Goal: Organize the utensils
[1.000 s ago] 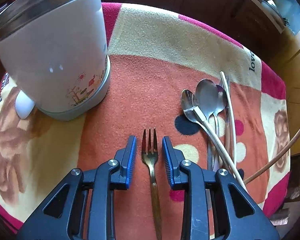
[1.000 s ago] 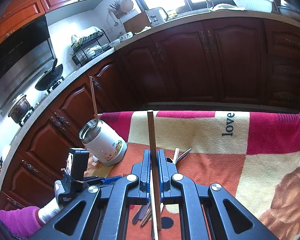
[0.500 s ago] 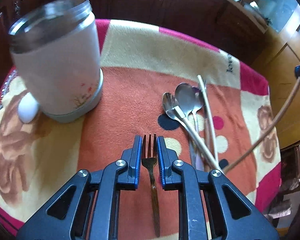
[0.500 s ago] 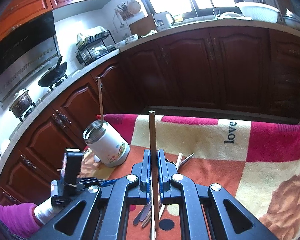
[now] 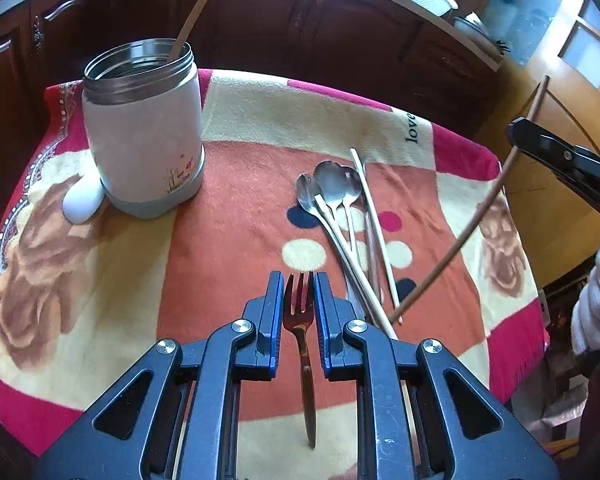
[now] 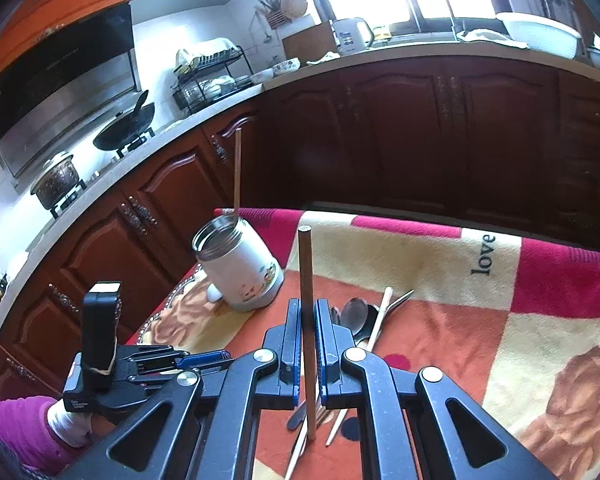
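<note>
My left gripper is shut on a bronze fork, tines forward, its handle hanging above the blanket. A white jar with a steel rim stands at the far left, with one brown chopstick leaning in it. Spoons and pale chopsticks lie in a pile right of centre. My right gripper is shut on a brown chopstick that stands upright between its pads. That chopstick slants over the pile in the left wrist view. The jar sits ahead to the left of it.
A patterned red, orange and cream blanket covers the small table and drops off at its edges. A white egg-shaped object rests against the jar. Dark wooden cabinets run behind. A gloved hand and a magenta sleeve show.
The left jaws closed on the fork and lifted it off the blanket, pulling up and back. The right gripper, still gripping its chopstick, drifted slightly.
</note>
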A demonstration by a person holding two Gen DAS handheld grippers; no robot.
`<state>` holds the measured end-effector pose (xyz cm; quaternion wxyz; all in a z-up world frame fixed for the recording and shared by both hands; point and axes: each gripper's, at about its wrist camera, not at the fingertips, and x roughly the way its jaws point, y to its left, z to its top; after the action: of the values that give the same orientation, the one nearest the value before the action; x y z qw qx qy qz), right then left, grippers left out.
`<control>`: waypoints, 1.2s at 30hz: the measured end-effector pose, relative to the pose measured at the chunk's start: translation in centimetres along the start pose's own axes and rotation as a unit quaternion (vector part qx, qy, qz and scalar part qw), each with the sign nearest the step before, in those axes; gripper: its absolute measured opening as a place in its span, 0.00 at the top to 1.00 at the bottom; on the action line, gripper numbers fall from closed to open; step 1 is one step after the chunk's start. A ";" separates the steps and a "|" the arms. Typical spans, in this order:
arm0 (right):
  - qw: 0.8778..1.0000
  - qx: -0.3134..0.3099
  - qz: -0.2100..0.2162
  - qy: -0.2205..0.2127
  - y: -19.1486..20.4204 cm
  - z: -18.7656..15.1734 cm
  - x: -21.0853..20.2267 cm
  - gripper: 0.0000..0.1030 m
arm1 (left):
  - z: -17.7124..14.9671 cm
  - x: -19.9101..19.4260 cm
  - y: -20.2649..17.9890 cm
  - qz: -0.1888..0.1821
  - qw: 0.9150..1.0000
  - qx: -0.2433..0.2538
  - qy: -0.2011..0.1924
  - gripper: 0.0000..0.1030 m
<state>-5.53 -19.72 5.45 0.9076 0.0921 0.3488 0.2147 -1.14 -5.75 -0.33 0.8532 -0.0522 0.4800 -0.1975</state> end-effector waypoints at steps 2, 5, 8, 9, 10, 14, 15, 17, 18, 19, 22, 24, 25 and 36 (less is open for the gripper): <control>1.000 -0.004 -0.001 -0.002 0.5 -0.2 0.0 0.95 | -0.2 -0.2 0.3 -0.005 1.000 -0.010 0.000 0.87; 1.000 -0.013 -0.004 -0.004 1.2 -0.1 -0.2 0.95 | 0.1 -1.0 0.6 -0.011 1.000 -0.022 -0.009 0.87; 1.000 -0.022 -0.004 -0.013 1.9 0.4 -0.8 0.95 | 0.6 -2.4 0.6 -0.018 0.999 -0.025 -0.025 0.87; 1.000 -0.025 -0.002 -0.016 2.0 0.6 -0.9 0.95 | 0.8 -2.9 0.6 -0.020 0.999 -0.024 -0.031 0.88; 0.999 -0.029 -0.002 -0.019 2.2 0.8 -1.1 0.95 | 1.0 -3.6 0.4 -0.022 0.999 -0.021 -0.039 0.88; 0.999 -0.043 0.001 -0.031 3.2 1.7 -1.6 0.95 | 1.7 -5.0 0.1 -0.026 0.998 -0.015 -0.054 0.93; 0.998 -0.046 0.002 -0.033 3.3 1.9 -1.6 0.95 | 1.8 -5.2 0.1 -0.024 0.998 -0.013 -0.056 0.99; 0.998 -0.051 0.002 -0.035 3.6 2.3 -1.6 0.95 | 2.0 -5.2 0.1 -0.020 0.998 -0.011 -0.056 0.99; 0.998 -0.052 0.003 -0.036 3.6 2.4 -1.6 0.95 | 2.0 -5.0 0.2 -0.018 0.998 -0.011 -0.053 0.99; 0.998 -0.053 0.002 -0.038 3.7 2.6 -1.6 0.95 | 1.9 -4.7 0.3 -0.015 0.999 -0.013 -0.050 1.00; 0.998 -0.049 0.002 -0.038 3.8 2.7 -1.5 0.95 | 1.6 -4.1 0.7 -0.017 0.999 -0.025 -0.040 1.00; 0.998 -0.048 0.001 -0.038 3.7 2.7 -1.5 0.95 | 1.5 -4.0 1.0 -0.014 0.999 -0.028 -0.039 1.00; 0.998 -0.049 0.000 -0.039 3.6 2.7 -1.6 0.95 | 1.4 -4.0 1.1 -0.014 0.999 -0.029 -0.039 1.00; 0.999 -0.035 -0.004 -0.042 2.4 2.7 -2.5 0.95 | 0.5 -1.1 3.1 -0.017 0.996 -0.090 0.008 0.87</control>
<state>-6.23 -18.76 9.71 0.9250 0.0679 0.3034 0.2185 -0.34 -2.55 -0.09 0.8375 -0.1353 0.5019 -0.1686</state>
